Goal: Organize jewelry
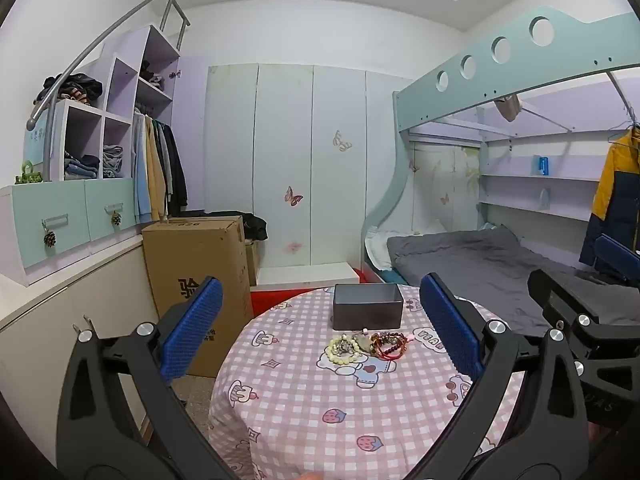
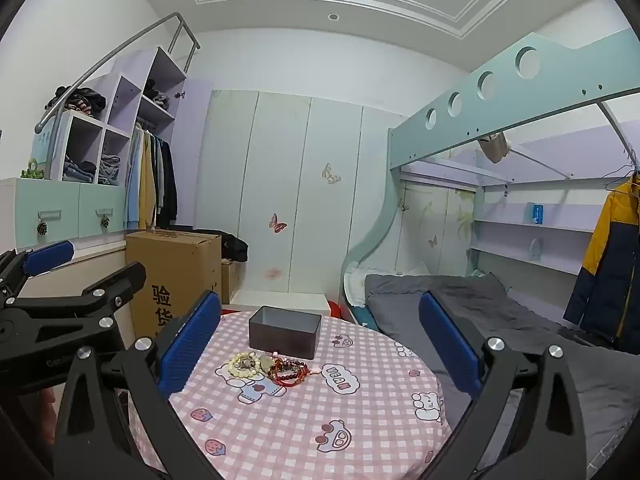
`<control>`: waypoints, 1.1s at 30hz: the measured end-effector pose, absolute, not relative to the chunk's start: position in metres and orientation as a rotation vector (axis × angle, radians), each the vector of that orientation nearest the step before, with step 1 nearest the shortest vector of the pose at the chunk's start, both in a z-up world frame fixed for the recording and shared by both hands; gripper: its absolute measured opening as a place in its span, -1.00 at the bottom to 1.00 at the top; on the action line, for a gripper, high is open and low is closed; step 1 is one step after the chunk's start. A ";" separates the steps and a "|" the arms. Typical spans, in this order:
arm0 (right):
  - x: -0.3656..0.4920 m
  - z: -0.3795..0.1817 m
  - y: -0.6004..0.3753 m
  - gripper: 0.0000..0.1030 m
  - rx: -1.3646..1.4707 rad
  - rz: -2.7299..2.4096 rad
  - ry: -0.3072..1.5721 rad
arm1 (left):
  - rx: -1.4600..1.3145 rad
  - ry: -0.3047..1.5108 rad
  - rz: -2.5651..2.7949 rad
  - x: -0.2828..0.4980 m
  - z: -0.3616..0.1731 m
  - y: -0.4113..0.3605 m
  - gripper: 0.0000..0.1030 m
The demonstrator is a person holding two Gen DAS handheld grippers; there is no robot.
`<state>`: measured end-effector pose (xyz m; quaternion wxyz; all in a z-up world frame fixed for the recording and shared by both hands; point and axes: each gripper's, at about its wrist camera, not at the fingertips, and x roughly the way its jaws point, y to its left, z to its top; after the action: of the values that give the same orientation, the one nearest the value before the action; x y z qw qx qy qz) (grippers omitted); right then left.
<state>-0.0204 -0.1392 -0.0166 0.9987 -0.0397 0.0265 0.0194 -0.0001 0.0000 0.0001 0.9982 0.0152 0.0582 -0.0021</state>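
A small pile of jewelry lies on the round table with a pink checked cloth (image 1: 304, 412) (image 2: 312, 420): a cream bead bracelet (image 1: 343, 351) (image 2: 241, 365) on the left and red bead bracelets (image 1: 390, 345) (image 2: 289, 372) on the right. An open grey box (image 1: 367, 306) (image 2: 285, 333) stands just behind the pile. My left gripper (image 1: 322, 330) is open and empty, held above the table in front of the pile. My right gripper (image 2: 320, 344) is open and empty, also short of the pile. Each gripper shows at the edge of the other's view.
A cardboard box (image 1: 200, 276) (image 2: 176, 280) stands on the floor left of the table. A bunk bed with a grey mattress (image 1: 480, 256) (image 2: 480, 304) is to the right. White wardrobe doors (image 1: 304, 160) are behind, shelves with clothes (image 1: 100, 140) on the left.
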 end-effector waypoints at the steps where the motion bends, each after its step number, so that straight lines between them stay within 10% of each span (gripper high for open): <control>1: -0.021 -0.017 -0.139 0.84 -0.078 0.039 0.050 | 0.025 0.124 -0.003 0.001 0.000 0.000 0.88; 33: -0.016 -0.017 -0.145 0.84 -0.056 0.043 0.067 | 0.044 0.117 0.005 -0.005 0.007 -0.006 0.88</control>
<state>-0.0159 -0.1450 -0.0173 0.9988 -0.0282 0.0336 0.0213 -0.0049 -0.0060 0.0070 0.9980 0.0219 0.0586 0.0024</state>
